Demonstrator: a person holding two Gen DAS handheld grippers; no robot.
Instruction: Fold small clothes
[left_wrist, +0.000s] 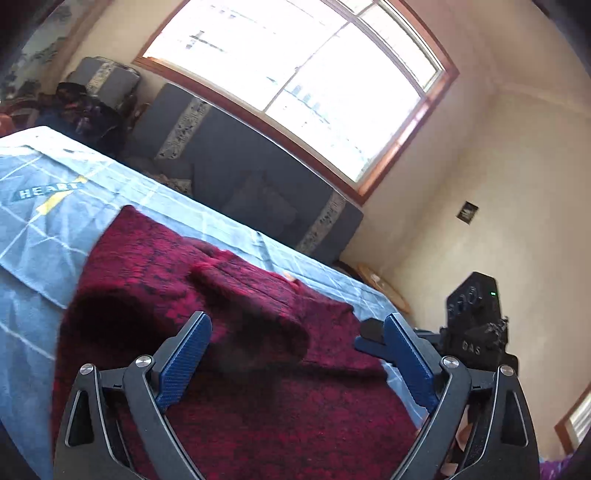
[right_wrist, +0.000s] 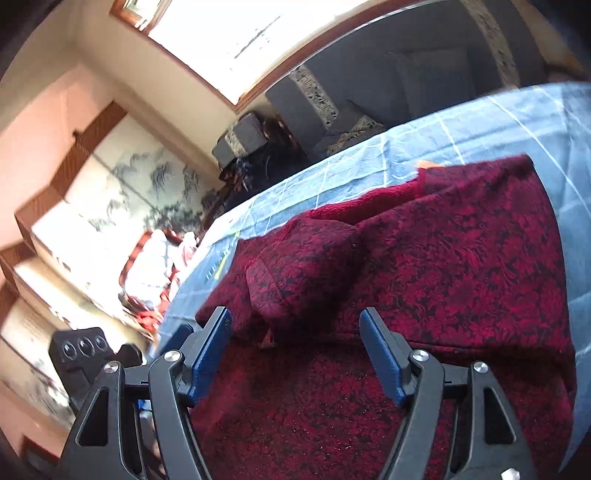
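Closest in both wrist views, 2 hand-held grippers hover low over a dark red patterned garment spread on a bed. The left gripper has its blue-padded jaws spread wide and grasps nothing; the right gripper is likewise released, with red cloth visible between its jaws but not pinched. The garment, seemingly a small knitted top, lies mostly flat on a pale blue checked bedsheet, with 1 sleeve folded inward across the body. Judging from this, a sleeve fold is done and the next grasp is being lined up; that move likely calls for lowering both grippers onto an edge and closing on the fabric together. Beyond the bed stand a grey sofa and a bright window.
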